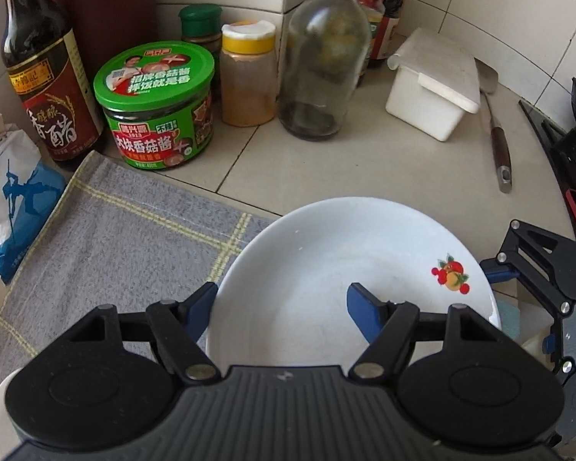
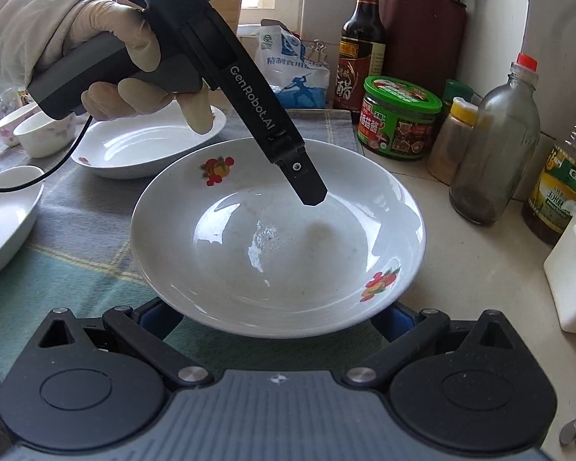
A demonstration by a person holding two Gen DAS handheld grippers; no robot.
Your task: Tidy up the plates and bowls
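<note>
White glazed plate point(image 2: 276, 238) overhangs cloth point(image 1: 107, 230) edge; left gripper point(image 1: 282, 307) spread astride its rim, right gripper point(image 2: 276, 317) spread beneath near rim. Risk: slick glaze slips, plate drops w/ uneven squeeze.

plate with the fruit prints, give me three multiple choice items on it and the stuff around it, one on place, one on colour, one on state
1. Where does the fruit-print plate sit?
A. partly on the checked cloth, partly on the tiled counter
B. inside the white lidded box
C. on top of the green jar

2. What colour is the lid of the mushroom sauce jar?
A. red
B. green
C. blue

3. How does the left gripper stand?
A. shut on the plate rim
B. shut on a bottle
C. open, one finger inside the plate and one outside its rim

Answers: 1 A, the right wrist view shows the plate crossing the cloth edge; 2 B, the lid is plainly green; 3 C, the blue pads stand apart astride the rim.
</note>
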